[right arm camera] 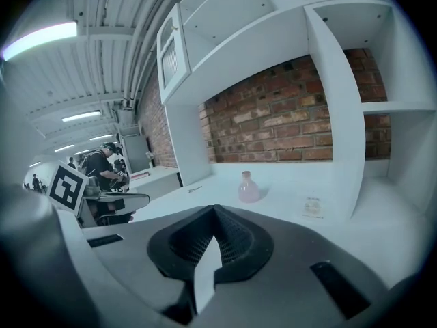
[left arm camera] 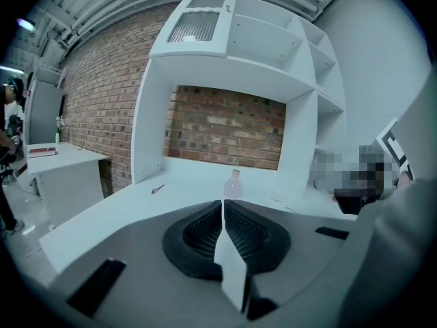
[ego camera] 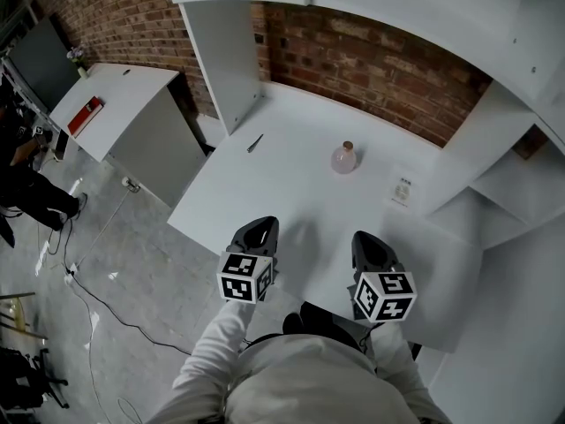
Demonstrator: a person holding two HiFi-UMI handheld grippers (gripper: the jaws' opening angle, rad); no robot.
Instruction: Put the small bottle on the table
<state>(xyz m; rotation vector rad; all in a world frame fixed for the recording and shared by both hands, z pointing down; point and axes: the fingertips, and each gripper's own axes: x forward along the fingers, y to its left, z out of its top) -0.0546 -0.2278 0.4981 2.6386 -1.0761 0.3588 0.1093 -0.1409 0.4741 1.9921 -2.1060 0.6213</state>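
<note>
Head view looks down on a white table (ego camera: 291, 193). The small bottle (ego camera: 344, 158) stands upright on it, out toward the brick wall (ego camera: 371, 60). It is pink and round, with a brown top. The left tongs (ego camera: 258, 228) and the right tongs (ego camera: 371, 241) sit close to the person's body, well apart from the bottle. The bottle is ahead of them, a bit nearer the right one. A thin dark thing (ego camera: 255, 143) lies to the bottle's left, and a small card (ego camera: 403, 190) lies to its right.

Left gripper view shows the left tongs (left arm camera: 223, 203) squeezed tight with nothing inside. The small bottle (left arm camera: 234, 185) is seen just over their tip, far ahead on the table.

Right gripper view shows the right tongs (right arm camera: 215, 214) pressed together too, with nothing in them. The small bottle (right arm camera: 248, 187) is ahead and a little to the right, and the card (right arm camera: 313, 208) lies past it.

The job looks done, since the bottle is already on the table. A good way to finish is to keep both tongs back and low, so nothing bumps the bottle and tips it over.
</note>
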